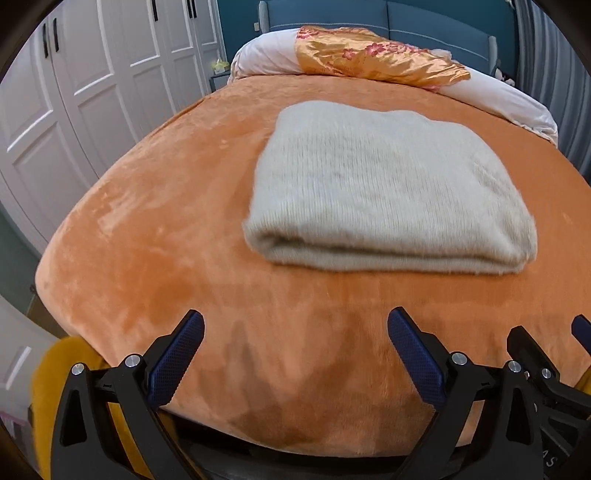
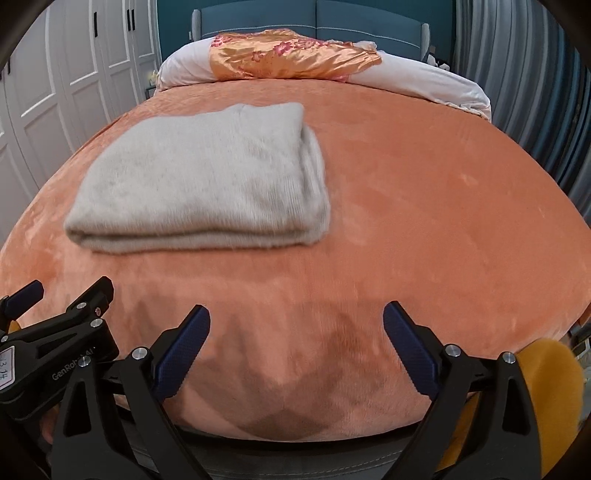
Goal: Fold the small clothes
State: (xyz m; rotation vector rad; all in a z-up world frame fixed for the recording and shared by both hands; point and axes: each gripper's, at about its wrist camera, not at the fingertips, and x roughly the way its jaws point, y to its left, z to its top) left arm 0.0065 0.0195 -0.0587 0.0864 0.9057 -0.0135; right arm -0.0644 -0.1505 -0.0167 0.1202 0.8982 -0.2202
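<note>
On the bed [image 1: 129,258], which has an orange plush cover, lies a folded cream sweater [image 1: 384,192]. It is folded into a thick rectangle with several layers, and the folded edge faces toward me. It rests flat on the cover, around the middle of the bed, and nothing touches it.

I hold my left gripper [image 1: 295,354] low over the near edge of the bed. Its two fingers [image 1: 177,358] with blue pads are spread wide apart and hold nothing; between them I see only the orange cover. The sweater is ahead of it and a little to the right, well apart from the fingertips.

My right gripper [image 2: 296,350] is just beside the left one, also near the front edge of the bed. Its fingers [image 2: 410,354] are also wide apart and empty. From this side the sweater [image 2: 207,173] is ahead and to the left. In the right wrist view the left gripper [image 2: 62,299] shows at the left border, and in the left wrist view a part of the right gripper [image 1: 546,347] shows at the right border.

At the head of the bed lies a rolled white quilt [image 2: 424,77] with a shiny orange cloth with pink flowers [image 2: 288,55] over it. Behind it stands a blue headboard [image 2: 332,14]. White wardrobe doors [image 1: 74,92] are at the left, and a grey curtain [image 2: 524,85] hangs at the right. Something yellow [image 2: 546,376] shows low beside the bed edge; I cannot tell what it is.
</note>
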